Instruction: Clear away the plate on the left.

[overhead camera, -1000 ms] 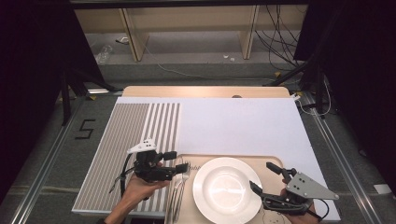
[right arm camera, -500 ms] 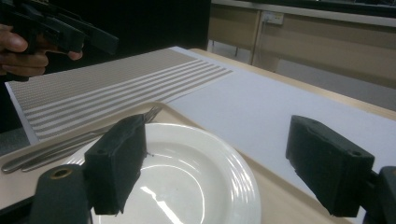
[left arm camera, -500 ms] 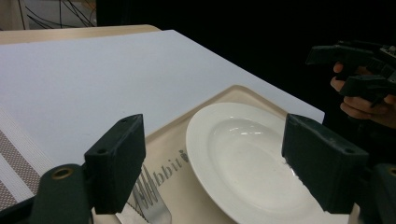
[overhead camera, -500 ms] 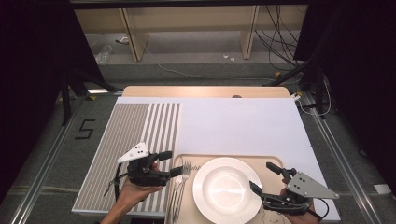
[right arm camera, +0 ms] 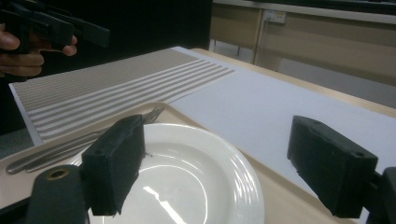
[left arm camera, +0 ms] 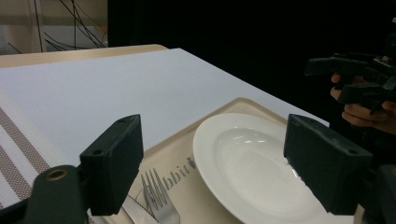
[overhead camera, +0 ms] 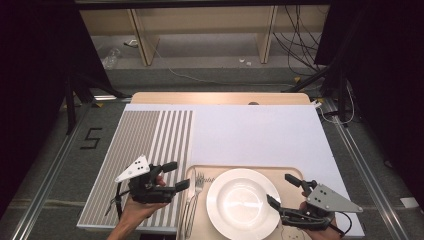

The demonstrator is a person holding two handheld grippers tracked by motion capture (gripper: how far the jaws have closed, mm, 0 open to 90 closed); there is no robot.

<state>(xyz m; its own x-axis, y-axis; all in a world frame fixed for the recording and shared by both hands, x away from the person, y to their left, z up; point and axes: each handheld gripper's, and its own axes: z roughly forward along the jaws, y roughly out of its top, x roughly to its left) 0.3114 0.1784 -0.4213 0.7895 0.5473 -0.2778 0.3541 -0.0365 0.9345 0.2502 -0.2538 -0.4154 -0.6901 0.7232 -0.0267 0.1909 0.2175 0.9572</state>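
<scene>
Since a second ago the left gripper (overhead camera: 178,176) has drawn back and to the left, off the tray's left edge and onto the striped part of the mat, while the right gripper (overhead camera: 281,191) has kept its place at the tray's right end.

Both pairs of jaws stand spread wide with nothing between them, as each gripper view shows plainly. Just ahead of the left gripper's fingertips lie a fork (overhead camera: 196,192) and a knife (overhead camera: 188,200), side by side along the left edge of the tray (overhead camera: 250,169); in the left gripper view the fork's tines (left arm camera: 158,193) sit right beside the near jaw. Beyond the cutlery, between the two grippers, a white plate (overhead camera: 244,202) rests in the middle of the tray. The right gripper's lower jaw reaches to the plate's right rim; whether it touches cannot be told. In the right gripper view the plate (right arm camera: 196,177) lies below and between the open jaws, with the cutlery (right arm camera: 70,147) past its far rim.

Farther out, the tray sits at the near edge of a white mat (overhead camera: 250,135), whose left part carries grey stripes (overhead camera: 145,135). Under the mat is a wooden table (overhead camera: 220,98).
</scene>
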